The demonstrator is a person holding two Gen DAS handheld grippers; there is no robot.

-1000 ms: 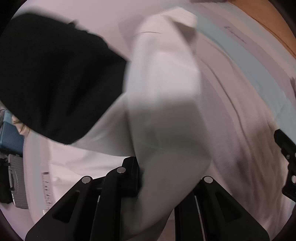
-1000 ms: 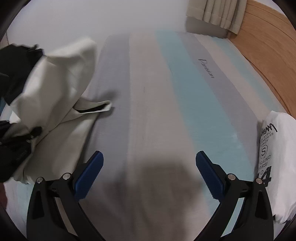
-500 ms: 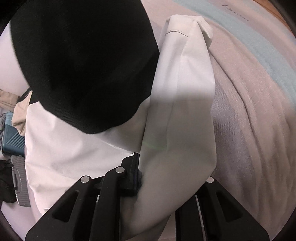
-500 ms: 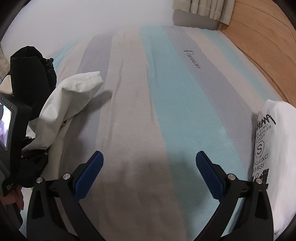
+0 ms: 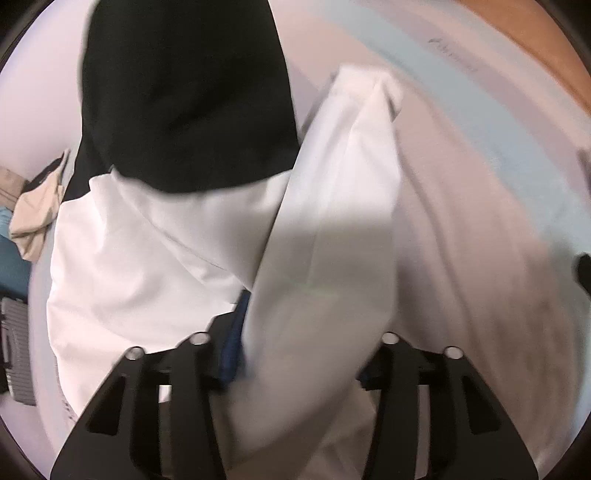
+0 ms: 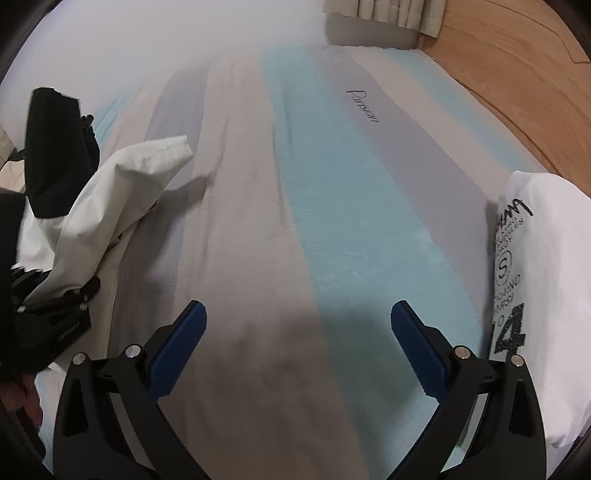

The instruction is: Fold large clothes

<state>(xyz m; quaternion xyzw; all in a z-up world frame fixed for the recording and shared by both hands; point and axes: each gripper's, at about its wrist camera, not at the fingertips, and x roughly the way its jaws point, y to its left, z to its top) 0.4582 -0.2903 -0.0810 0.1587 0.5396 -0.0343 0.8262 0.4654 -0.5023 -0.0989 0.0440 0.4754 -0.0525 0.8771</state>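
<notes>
The striped bedsheet (image 6: 258, 229), banded in beige, grey and pale blue with a small script word printed on one grey stripe, covers the bed and fills most of the right wrist view. A wooden floor (image 6: 517, 66) runs along its far right side, with the hem of a curtain (image 6: 388, 14) at the top. The large cream-white garment (image 5: 155, 266) lies bunched near the left edge of the bed, one long sleeve or panel lifted off the sheet and rising toward the camera in the left wrist view, which is blurred. A black garment (image 5: 184, 92) sits on top of the cream one at its far end. At the right edge of the bed rests a folded white T-shirt (image 6: 546, 280) with black print, well apart from the cream garment. The left tongs (image 5: 295, 347) are pinching the raised cream fabric, which drapes over and hides most of the fingers. The right tongs (image 6: 295, 332) hang over bare sheet near the middle of the bed, blue pads (image 6: 177, 350) spread wide with nothing between them.
</notes>
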